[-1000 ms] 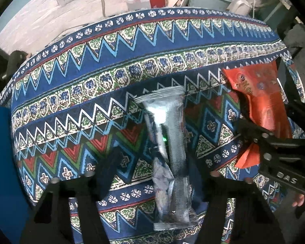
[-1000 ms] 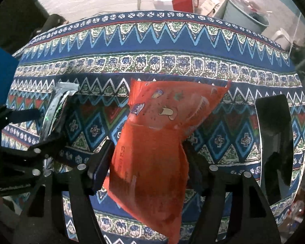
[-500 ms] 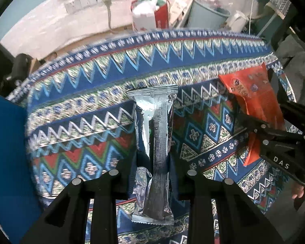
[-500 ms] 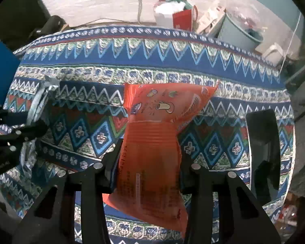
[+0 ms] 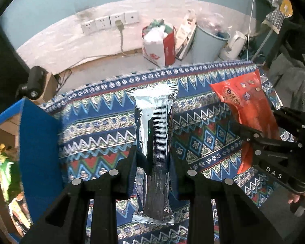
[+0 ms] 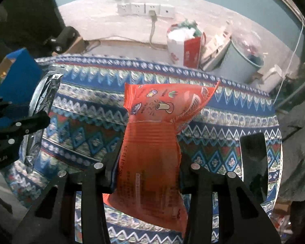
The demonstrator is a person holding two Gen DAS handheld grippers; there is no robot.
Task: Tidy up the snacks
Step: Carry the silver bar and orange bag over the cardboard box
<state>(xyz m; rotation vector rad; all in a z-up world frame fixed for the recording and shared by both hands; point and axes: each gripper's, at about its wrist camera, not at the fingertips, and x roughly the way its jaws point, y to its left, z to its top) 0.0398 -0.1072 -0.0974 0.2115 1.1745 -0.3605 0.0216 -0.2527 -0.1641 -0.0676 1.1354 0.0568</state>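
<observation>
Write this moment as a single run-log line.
left gripper: shut on silver pack | right gripper: shut on orange pack | both above cloth | blue box at left

A long silver foil pack (image 5: 154, 152), sealed and crinkled, stands upright above the patterned cloth (image 5: 95, 122). To its right an orange pouch (image 6: 152, 152) with cartoon print, sealed and creased, hangs upright, tilted slightly.
</observation>
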